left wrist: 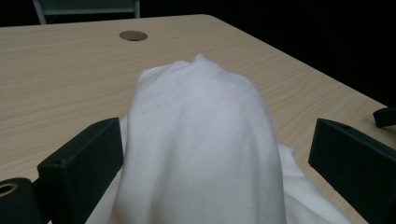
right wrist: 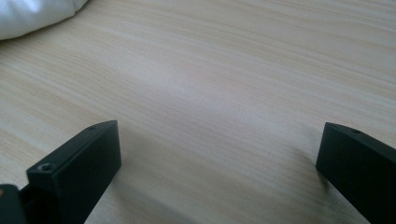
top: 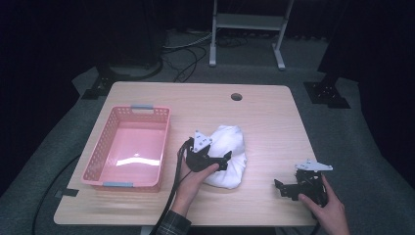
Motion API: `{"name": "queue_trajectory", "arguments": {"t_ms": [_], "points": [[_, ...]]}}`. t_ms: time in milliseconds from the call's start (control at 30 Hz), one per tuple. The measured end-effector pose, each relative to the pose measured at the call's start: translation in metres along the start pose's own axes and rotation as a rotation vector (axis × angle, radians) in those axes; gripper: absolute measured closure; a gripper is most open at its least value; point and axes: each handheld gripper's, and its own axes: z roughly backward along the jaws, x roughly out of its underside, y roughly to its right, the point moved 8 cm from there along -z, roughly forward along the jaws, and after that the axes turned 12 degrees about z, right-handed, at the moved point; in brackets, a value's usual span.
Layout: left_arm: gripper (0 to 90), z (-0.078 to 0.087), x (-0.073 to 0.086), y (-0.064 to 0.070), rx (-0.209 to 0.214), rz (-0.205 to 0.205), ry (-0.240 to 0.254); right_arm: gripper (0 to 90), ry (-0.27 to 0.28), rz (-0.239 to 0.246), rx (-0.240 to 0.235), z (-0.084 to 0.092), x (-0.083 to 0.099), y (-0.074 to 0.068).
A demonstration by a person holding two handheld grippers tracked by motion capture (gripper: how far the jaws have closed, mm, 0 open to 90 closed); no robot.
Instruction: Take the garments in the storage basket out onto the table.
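A pale wooden bench (top: pixel 264 117) stands in a dark room. Near its middle lies a bunched white cloth (top: pixel 227 154), soft and light; its raised central fold suits pinching. The left tool (left wrist: pixel 212 158) straddles that fold, jaws apart; the right tool (right wrist: pixel 219 154) rests open at the near right.
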Motion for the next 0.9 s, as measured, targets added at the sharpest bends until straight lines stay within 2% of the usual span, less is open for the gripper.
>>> {"name": "queue_trajectory", "arguments": {"t_ms": [300, 533, 900], "points": [[2.6, 0.018, -0.007, 0.001, 0.015, -0.01, 0.037, 0.0, 0.0, 0.0, 0.0, 0.0, 0.0, 0.0], [2.6, 0.035, -0.006, 0.0, 0.024, -0.012, 0.062, 0.0, 0.0, 0.0, 0.0, 0.0, 0.0, 0.0], [2.6, 0.054, 0.014, -0.002, 0.033, -0.021, 0.067, 0.0, 0.001, 0.001, 0.0, 0.0, 0.0, 0.0]]}}
